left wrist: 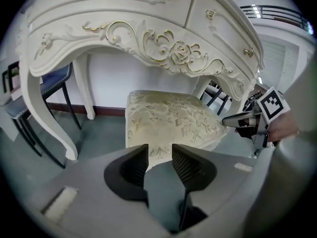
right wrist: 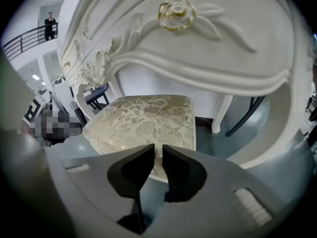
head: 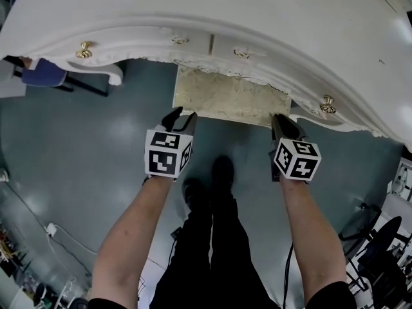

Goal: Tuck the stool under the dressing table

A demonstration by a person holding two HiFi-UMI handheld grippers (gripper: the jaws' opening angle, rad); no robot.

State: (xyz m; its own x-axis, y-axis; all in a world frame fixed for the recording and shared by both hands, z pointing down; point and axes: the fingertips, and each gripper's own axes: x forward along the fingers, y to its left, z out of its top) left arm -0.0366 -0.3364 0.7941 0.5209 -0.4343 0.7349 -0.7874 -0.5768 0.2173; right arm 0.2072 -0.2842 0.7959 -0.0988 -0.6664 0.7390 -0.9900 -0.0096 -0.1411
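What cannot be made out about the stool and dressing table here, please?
- Legs of the stool: its seat covers them in the head view; left gripper and right gripper block them in their own views.
- Stool's back: under the dressing table, head view.
- Its top's far side: cut by head view's top edge.

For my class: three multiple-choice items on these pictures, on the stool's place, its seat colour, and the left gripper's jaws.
1. The stool is: A partly under the dressing table; B on top of it; C tipped over.
2. Its seat is: A black; B cream, patterned; C red.
3. The left gripper's jaws are: A clamped on a cup; B apart, gripping nothing; C shut tight.
Answers: A, only the seat's front edge shows past the dressing table; B, both gripper views show it pale with a leaf pattern; B, a clear gap shows between them.
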